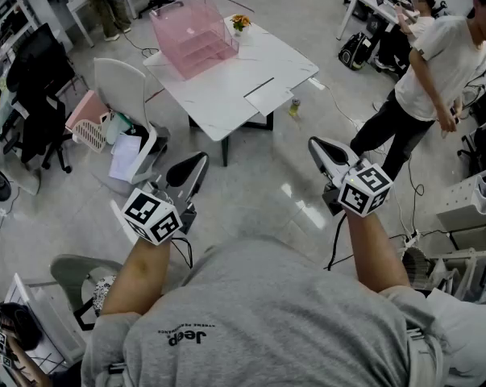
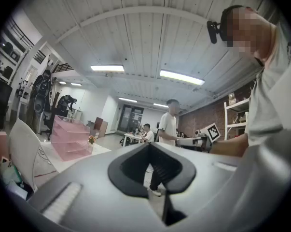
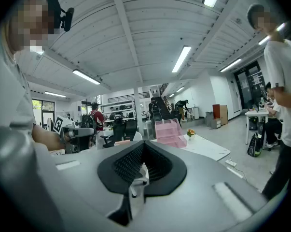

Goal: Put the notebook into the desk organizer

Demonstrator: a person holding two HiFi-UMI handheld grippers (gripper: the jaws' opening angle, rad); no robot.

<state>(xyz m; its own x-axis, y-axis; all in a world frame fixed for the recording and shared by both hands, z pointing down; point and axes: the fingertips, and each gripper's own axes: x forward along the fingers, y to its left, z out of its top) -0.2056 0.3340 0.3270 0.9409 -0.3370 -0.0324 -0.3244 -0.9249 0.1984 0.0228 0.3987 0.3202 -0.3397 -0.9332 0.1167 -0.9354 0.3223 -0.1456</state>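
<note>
the person in the grey top stands back from the white table (image 1: pixel 226 87), with open floor between, and holds both tools out level in front. the left gripper (image 1: pixel 196 164) has its jaws pressed together with nothing between them. the right gripper (image 1: pixel 318 147) is the same, jaws closed tight and empty. neither one touches anything, and they hang well apart from each other over the pale floor.

the notebook (image 1: pixel 270 97) lies flat on the table, right at the edge that faces the person, close to the table's right corner. the pink see-through desk organizer (image 1: pixel 194 35) stands at the table's opposite, far-left corner, well apart from the notebook. a small pot of orange flowers (image 1: pixel 240 23) sits just beside it.

a white chair (image 1: pixel 123 91) stands off the table's left side, and a small bottle (image 1: pixel 295 106) is on the floor below the notebook's edge. another person (image 1: pixel 432 63) in a white shirt stands off to the right.
</note>
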